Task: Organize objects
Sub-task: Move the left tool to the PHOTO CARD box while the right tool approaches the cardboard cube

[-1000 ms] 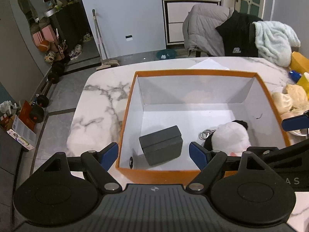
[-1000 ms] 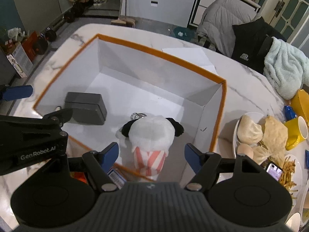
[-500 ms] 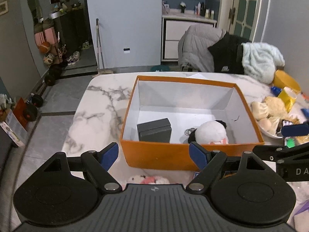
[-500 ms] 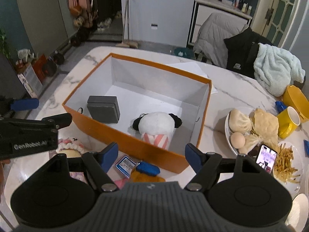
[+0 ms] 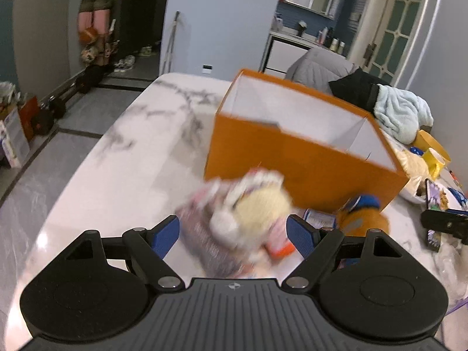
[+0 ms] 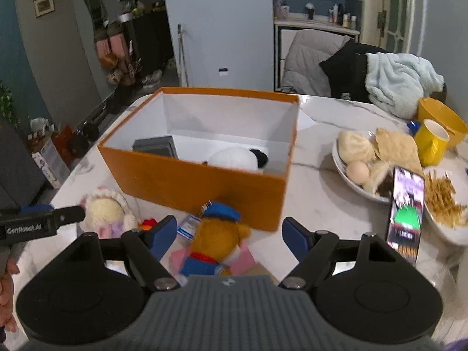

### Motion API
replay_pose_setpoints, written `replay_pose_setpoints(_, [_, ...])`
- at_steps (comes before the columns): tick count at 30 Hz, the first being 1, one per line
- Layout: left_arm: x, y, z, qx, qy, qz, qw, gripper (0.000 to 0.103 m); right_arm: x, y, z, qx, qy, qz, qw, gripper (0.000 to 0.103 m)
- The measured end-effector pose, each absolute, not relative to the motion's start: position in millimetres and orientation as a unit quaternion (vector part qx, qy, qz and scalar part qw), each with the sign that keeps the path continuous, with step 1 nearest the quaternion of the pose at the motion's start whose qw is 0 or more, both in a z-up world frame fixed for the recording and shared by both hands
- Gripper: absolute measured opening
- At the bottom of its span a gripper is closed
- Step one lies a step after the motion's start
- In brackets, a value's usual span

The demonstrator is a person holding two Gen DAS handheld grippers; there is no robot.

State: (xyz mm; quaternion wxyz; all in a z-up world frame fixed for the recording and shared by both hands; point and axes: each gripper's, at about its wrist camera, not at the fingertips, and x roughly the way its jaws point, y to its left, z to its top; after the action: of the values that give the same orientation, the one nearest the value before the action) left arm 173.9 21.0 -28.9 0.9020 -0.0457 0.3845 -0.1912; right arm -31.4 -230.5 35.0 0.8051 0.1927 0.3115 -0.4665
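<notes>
On the left, the left gripper (image 5: 233, 232) hangs over the near edge of the marble tabletop (image 5: 125, 161) with its jaws wide apart. A blurred cream-and-pink doll (image 5: 248, 213) lies between them, touched by neither pad. In the right wrist view the same doll (image 6: 106, 215) lies on the tabletop just near of the orange box's (image 6: 193, 187) left corner, with the left gripper's black finger (image 6: 44, 222) reaching in beside it and part of a hand (image 6: 7, 295) at the frame's left edge.

The box stands mid-tabletop, open at the top, white inside. It holds a grey case (image 6: 155, 146) at its left and a white plush with black ears (image 6: 238, 158) to the right of that.

Just near of the box's front wall lies an orange duck toy in a blue cap (image 6: 218, 237), on a pink card (image 6: 244, 259). The right gripper (image 6: 229, 235) sits around it, jaws apart and clear of the toy on both sides.

To the right are a plate of buns and an egg (image 6: 359, 158), a lit phone (image 6: 405, 213) leaning near it, a plate of fries (image 6: 444, 201), a yellow mug (image 6: 431, 142) and a yellow bowl (image 6: 441, 115) farther back.
</notes>
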Motion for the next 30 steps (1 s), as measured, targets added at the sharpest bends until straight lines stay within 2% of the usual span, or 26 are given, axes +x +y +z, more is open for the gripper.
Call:
replay_pose_setpoints(7, [150.6,39.9,-67.7,-0.079,0.386,-0.161,0.905,0.095,-53.4,-210.4,-14.3,0.196,0.298,-0.500,0.789,0.076])
replay_pose_setpoints(15, [149.6,35.9,-75.2,-0.084,0.373,-0.148,0.912,0.095,-63.6,-195.5,-42.6,0.210,0.234,-0.532,0.787,0.076])
replay_pose_setpoints(17, [149.4,33.2,-75.7,-0.083,0.370,-0.145,0.914,0.095,-65.2,-191.5,-44.4,0.209,0.204,-0.545,0.786,0.082])
replay_pose_setpoints(22, [148.0,26.9,-83.8,-0.065,0.370,-0.141,0.916,0.093,-55.8,-194.6,-50.6,0.200,0.224,-0.555,0.776,0.083])
replay_pose_setpoints(26, [148.6,23.3,-86.5,-0.049,0.375,-0.128,0.917,0.087,-56.5,-202.1,-57.7,0.228,0.226,-0.568,0.758,0.082])
replay_pose_setpoints(30, [150.2,26.0,-90.2,-0.057,0.384,-0.126,0.913,0.086,-52.4,-206.9,-67.4,0.251,0.239,-0.562,0.751,0.081])
